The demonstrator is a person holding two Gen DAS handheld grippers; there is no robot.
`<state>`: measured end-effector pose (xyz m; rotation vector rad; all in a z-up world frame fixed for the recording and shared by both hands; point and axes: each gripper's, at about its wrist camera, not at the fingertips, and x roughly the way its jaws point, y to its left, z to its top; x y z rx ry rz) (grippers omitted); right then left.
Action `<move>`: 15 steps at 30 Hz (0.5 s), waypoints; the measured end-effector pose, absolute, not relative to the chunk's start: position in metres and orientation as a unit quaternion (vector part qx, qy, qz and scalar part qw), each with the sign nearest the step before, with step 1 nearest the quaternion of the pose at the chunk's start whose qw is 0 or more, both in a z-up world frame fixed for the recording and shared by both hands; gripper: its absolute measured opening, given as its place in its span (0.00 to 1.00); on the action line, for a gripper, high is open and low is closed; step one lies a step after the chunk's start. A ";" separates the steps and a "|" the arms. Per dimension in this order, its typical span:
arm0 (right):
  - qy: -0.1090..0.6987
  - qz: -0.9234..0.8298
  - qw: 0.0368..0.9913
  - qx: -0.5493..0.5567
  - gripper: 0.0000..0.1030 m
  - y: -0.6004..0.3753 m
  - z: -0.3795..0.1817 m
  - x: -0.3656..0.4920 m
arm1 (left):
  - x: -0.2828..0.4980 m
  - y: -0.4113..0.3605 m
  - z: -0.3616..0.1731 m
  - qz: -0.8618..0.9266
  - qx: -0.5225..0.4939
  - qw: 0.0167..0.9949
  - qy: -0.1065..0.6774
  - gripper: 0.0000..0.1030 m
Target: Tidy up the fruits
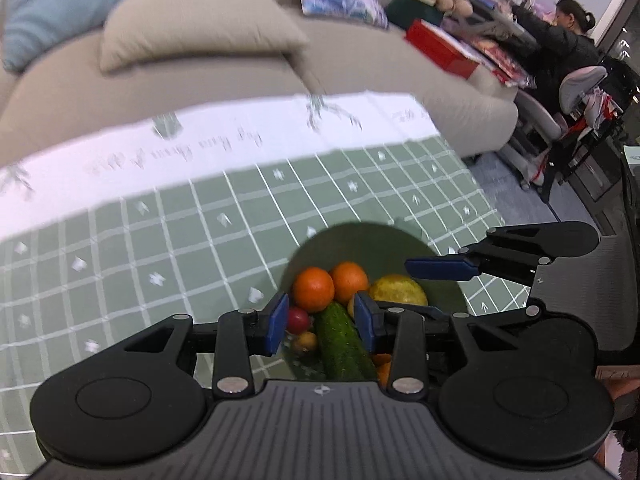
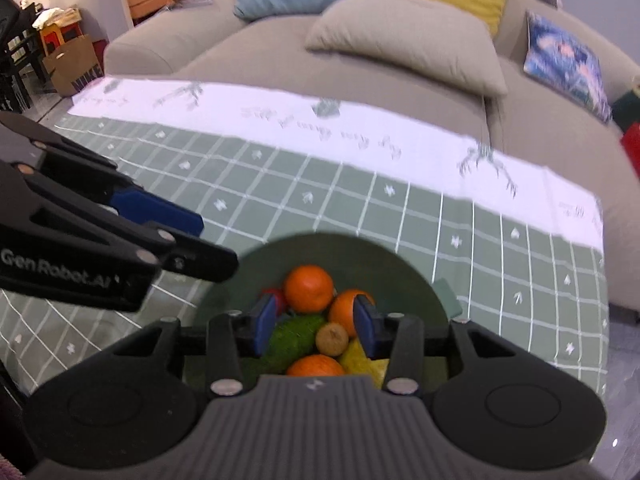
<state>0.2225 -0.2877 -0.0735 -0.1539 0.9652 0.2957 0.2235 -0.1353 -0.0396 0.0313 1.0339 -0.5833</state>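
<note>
Left wrist view has the left gripper point(image 1: 322, 326) with its blue pads parted and holding nothing, poised over a green bowl point(image 1: 384, 240) where a cucumber point(image 1: 340, 340) lies between the jaws beside two oranges point(image 1: 313, 289) and a yellow fruit point(image 1: 398, 290). Right wrist view shows the right gripper point(image 2: 316, 326), likewise parted and empty, above the same bowl point(image 2: 248, 276), over an orange point(image 2: 309, 288), the cucumber point(image 2: 294, 338) and a small brown fruit point(image 2: 332, 339). Around the bowl spreads a green checked tablecloth point(image 2: 360, 208), with a beige sofa point(image 2: 280, 52) beyond.
</note>
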 end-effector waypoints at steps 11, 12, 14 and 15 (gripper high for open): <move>0.400 0.130 0.905 -0.071 0.72 -0.253 -0.012 0.177 | 0.162 -0.081 0.017 -0.186 0.038 0.905 0.380 0.64; 0.393 0.128 0.908 -0.066 0.73 -0.250 -0.008 0.172 | 0.154 -0.075 0.020 -0.174 0.042 0.912 0.369 0.70; 0.384 0.126 0.913 -0.058 0.73 -0.244 -0.004 0.161 | 0.139 -0.065 0.024 -0.154 0.049 0.925 0.344 0.76; 0.379 0.124 0.915 -0.055 0.73 -0.240 -0.002 0.155 | 0.131 -0.060 0.026 -0.145 0.054 0.930 0.332 0.79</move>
